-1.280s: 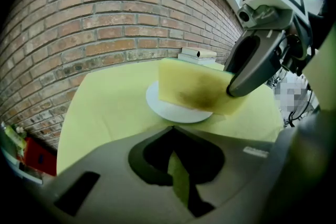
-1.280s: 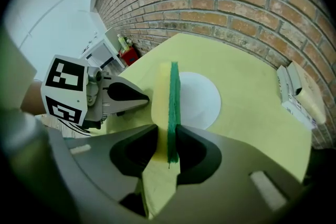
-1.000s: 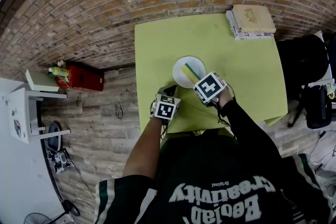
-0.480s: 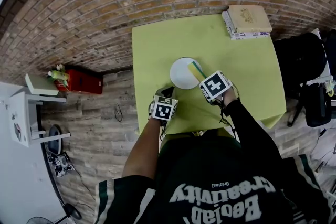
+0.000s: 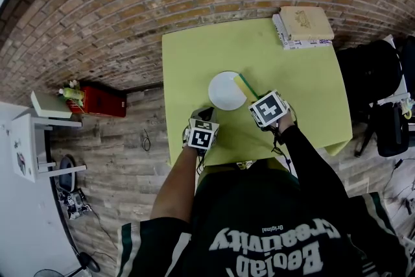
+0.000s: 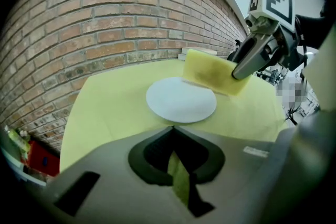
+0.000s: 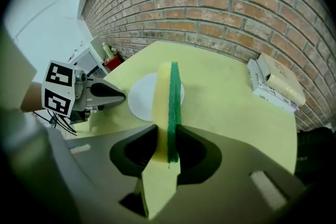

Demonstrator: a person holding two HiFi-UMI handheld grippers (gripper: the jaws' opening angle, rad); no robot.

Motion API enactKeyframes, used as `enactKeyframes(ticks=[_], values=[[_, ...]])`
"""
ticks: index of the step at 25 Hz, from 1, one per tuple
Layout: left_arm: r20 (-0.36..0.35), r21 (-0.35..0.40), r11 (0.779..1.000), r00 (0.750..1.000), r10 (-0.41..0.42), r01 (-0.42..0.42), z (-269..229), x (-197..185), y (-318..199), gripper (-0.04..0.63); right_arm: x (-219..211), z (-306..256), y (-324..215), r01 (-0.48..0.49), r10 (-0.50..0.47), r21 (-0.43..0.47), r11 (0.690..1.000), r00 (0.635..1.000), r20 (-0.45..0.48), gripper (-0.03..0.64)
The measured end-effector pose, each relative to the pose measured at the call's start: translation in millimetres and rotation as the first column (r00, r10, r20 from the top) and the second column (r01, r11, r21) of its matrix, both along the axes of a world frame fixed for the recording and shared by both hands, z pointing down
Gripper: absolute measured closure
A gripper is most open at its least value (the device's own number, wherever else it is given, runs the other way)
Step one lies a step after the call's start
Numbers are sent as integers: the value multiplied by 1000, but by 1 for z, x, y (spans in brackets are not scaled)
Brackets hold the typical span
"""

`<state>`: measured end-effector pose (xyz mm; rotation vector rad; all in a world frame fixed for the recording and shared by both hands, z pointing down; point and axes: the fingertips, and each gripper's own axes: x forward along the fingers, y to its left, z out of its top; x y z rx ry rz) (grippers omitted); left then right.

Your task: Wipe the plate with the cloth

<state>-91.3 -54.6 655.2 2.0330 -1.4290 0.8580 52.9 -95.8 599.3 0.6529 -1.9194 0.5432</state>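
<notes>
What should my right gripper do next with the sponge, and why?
Probably swing the right gripper to the left and down so the sponge lands flat on the plate. Its jaws are clamped on the sponge, which hangs by the plate's right rim, lifted off the table, so it is not wiping. The left gripper, jaws shut and empty, sits short of the plate.

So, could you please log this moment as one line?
right tongs: shut on sponge | sponge: at plate edge | left tongs: shut, empty

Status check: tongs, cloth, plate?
Right tongs shut on yellow-green sponge, at right edge of plate. Left tongs shut, empty, near side of plate. Books at far corner, out of the way.
</notes>
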Motion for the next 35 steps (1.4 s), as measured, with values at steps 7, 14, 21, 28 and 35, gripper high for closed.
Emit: enactKeyframes(ticks=[7, 14, 21, 28, 35], values=[[-24, 53, 998, 999, -46, 47, -15, -6, 0, 588, 7, -24, -16, -80, 60, 121, 989, 985, 159, 495], [-87, 306, 943, 990, -111, 133, -116, -3, -22, 588, 4, -73, -35, -175, 63, 268, 947, 924, 377, 495], [-50, 496, 859, 992, -119, 128, -213, -3, -37, 588, 8, -146, -49, -284, 18, 402, 871, 835, 549, 495], [-108, 597, 787, 987, -117, 158, -294, -9, -39, 588, 20, -215, -56, -384, -38, 521, 762, 777, 628, 494], [-18, 685, 718, 988, -152, 123, -338, -13, -28, 588, 30, -248, -53, -409, -77, 603, 685, 782, 618, 497]])
